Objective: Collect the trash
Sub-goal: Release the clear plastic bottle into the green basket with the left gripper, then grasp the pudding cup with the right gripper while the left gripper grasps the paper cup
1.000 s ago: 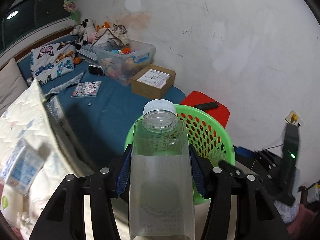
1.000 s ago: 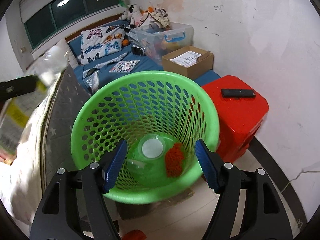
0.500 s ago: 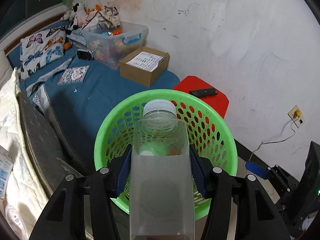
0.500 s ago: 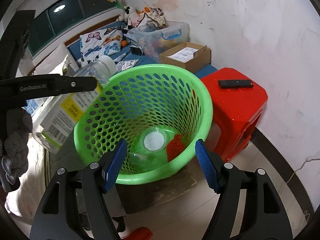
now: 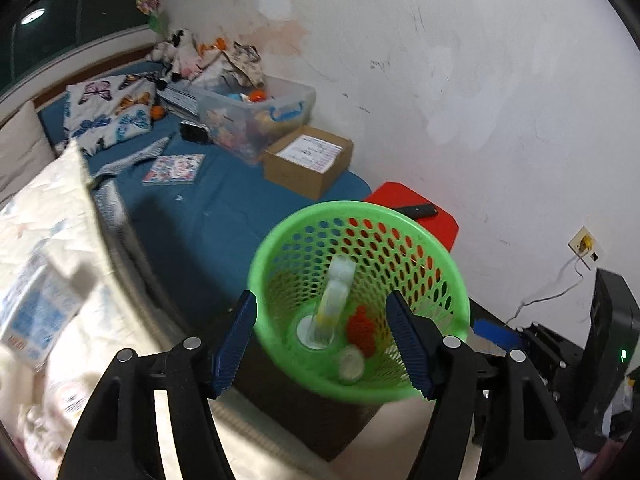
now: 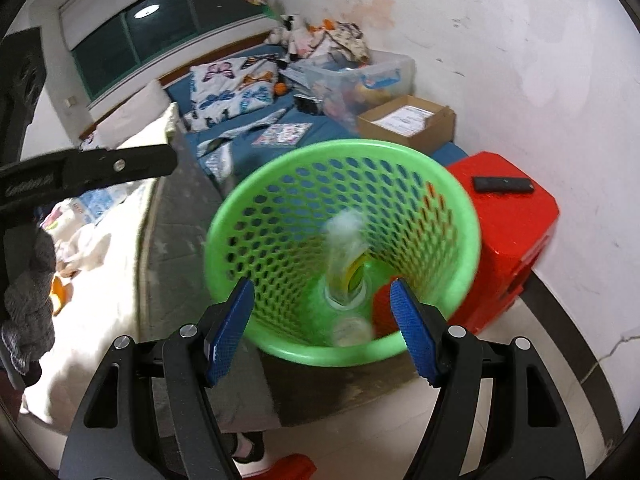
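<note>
Inside basket — bottle, motion-blurred

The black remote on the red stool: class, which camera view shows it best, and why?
The right wrist view. There the whole black remote lies in plain sight on top of the red stool. In the left wrist view, the remote is smaller and farther off, and the green basket rim covers its near end.

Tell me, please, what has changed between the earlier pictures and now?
The left gripper has let go of the clear bottle: its jaws have just been opening and nothing is between them now. The bottle now stands blurred inside the green basket, cap up. The right gripper stayed open and empty above the basket. The red net stayed in the basket, and the remote on the red stool.
</note>
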`<move>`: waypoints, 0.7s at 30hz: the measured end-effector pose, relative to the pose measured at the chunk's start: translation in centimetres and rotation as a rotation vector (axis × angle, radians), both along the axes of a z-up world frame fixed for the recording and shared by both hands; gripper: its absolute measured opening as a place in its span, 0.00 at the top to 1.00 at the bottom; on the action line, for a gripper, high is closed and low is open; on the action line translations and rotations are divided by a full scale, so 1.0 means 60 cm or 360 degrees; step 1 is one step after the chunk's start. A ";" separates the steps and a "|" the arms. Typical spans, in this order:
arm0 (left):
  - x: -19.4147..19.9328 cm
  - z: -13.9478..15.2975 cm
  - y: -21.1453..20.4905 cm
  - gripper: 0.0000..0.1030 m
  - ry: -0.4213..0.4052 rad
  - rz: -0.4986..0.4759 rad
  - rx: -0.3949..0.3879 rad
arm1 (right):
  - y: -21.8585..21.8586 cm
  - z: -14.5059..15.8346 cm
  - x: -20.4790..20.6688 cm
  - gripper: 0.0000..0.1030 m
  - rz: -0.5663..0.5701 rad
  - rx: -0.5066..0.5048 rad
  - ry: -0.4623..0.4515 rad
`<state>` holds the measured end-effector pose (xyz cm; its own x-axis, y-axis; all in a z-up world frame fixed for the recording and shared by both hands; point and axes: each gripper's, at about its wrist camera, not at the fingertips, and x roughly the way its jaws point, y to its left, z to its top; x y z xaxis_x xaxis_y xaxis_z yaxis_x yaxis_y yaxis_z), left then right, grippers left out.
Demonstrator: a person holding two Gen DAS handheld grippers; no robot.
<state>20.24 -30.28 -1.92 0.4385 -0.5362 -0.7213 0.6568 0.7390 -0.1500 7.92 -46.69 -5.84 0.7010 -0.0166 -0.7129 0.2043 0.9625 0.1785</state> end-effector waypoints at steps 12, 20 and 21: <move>-0.051 0.030 0.206 0.37 -0.0130 0.0308 -0.0022 | 0.130 0.034 0.048 0.31 0.0282 0.0008 -0.0048; -0.058 0.031 0.357 0.37 -0.0152 0.0604 -0.0012 | 0.234 0.046 0.092 0.31 0.0507 0.0008 -0.0052; -0.059 0.031 0.372 0.37 -0.0153 0.0634 -0.0012 | 0.245 0.046 0.094 0.31 0.0528 0.0001 -0.0053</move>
